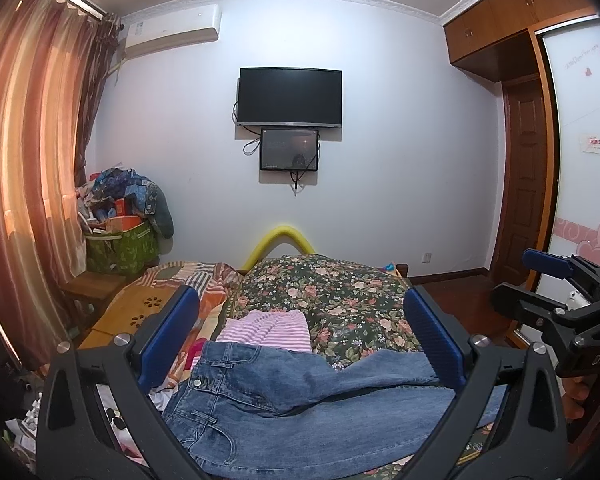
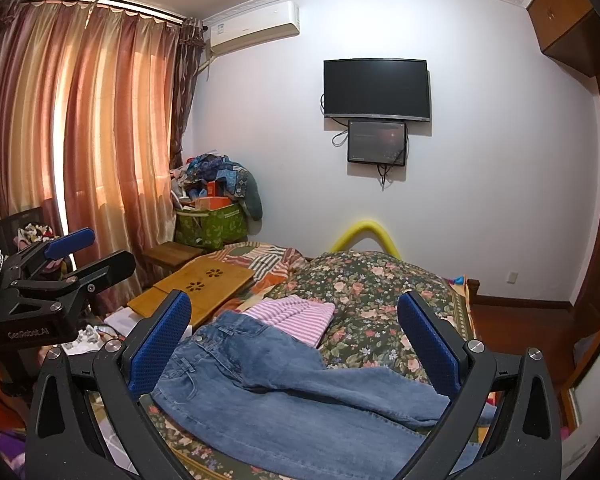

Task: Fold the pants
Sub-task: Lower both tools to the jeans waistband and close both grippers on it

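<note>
Left wrist view: a folded pink striped garment (image 1: 266,330) lies on the bed (image 1: 340,296) just beyond the jeans (image 1: 284,412), touching their waistband; a wooden lap tray (image 2: 196,288) sits near the bed's left edge. The jeans lie spread unfolded, waistband leftward, legs running right, one leg rumpled over the other. The left gripper (image 1: 300,344) and right gripper (image 2: 296,344) hover wide open, empty.

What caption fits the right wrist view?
Open right claw above unfolded jeans on a floral bed; left claw alongside.
</note>
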Motion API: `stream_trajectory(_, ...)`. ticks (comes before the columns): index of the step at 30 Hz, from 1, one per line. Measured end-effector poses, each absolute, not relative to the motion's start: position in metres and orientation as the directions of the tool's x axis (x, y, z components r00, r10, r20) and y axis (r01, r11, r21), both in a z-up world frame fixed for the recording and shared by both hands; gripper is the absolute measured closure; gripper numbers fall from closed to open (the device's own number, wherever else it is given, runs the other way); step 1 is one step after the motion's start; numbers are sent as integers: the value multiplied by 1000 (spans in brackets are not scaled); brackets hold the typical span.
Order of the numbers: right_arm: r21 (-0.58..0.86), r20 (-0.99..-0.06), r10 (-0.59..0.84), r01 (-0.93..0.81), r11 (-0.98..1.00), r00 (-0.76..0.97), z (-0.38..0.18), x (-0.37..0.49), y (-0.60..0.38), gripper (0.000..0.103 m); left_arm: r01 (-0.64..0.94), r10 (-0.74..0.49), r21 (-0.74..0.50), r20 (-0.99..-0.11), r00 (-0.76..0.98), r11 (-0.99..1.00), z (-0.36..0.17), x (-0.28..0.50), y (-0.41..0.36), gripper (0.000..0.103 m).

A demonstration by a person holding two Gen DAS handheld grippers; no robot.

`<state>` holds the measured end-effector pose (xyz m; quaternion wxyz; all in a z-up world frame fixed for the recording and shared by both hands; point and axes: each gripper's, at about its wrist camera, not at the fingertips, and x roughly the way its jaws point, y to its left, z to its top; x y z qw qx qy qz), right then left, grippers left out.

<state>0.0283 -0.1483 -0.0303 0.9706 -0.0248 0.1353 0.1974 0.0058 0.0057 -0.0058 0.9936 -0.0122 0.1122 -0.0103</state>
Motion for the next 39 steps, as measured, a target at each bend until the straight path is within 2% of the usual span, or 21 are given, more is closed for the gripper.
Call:
stream_trajectory(9, -25, -297, 350, -373, 927, 889, -50, 46, -151, 0, -19, 22, 14, -267, 963, 1000, -28, 36, 20, 0)
stream_trajectory(23, 33, -537, 329, -370, 928, 777, -131, 154, -173, 0, -81, 54, -28, -536, 843, 996, -127, 175, 97, 0)
stream_trajectory(26, 28, -574, 321, -373, 927, 753, -144, 170, -175, 0, -98, 64, -27, -588, 807, 995, -152, 208, 117, 7)
stream_trajectory(31, 22, -646, 286, -358, 934, 708, -174, 214, -177, 1, -179, 133, -3, -655, 744, 984, -190, 260, 147, 10)
stream_trajectory(36, 46, -709, 301, -384, 922, 637, -202, 263, -174, 13, -196, 157, 25, -703, 694, 980, -222, 314, 172, 12)
stream_trajectory(38, 72, -738, 334, -423, 903, 587, -212, 280, -168, 23, -187, 148, 26, -721, 676, 982, -234, 333, 181, 14)
stream_trajectory(39, 83, -755, 350, -448, 890, 555, -217, 289, -163, 25, -179, 140, 25, -731, 668, 984, -240, 343, 184, 14)
